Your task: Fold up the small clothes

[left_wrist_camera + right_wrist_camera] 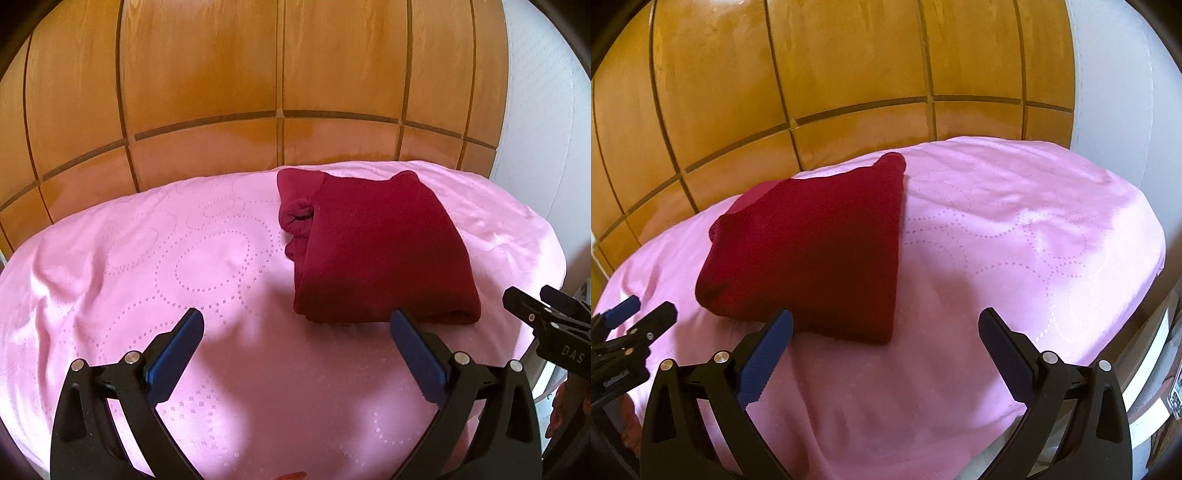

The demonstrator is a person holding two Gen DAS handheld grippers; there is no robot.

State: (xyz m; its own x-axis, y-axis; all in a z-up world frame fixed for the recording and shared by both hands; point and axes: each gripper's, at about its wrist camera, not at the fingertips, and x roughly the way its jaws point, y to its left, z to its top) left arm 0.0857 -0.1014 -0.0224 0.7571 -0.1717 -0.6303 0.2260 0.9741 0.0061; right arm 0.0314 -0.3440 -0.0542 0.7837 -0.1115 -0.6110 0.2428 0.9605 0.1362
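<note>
At nine o'clock in the left wrist view, the pink bedspread (147, 258) lies bare and lightly wrinkled, with open room out to its rounded edge. One wooden panelled wall (258, 74) borders the far edge at twelve o'clock. One left claw (295, 325) hovers over the bedspread, jaws spread wide, grasping nothing. One dark red garment (376, 251), folded into a thick rectangle, rests on the bedspread at one o'clock, its near edge just beyond the left claw's right finger. One right claw (884, 325), likewise released and empty, hovers with its left finger at the garment's near edge; bare bedspread extends to three o'clock up to the drop-off at that side.
</note>
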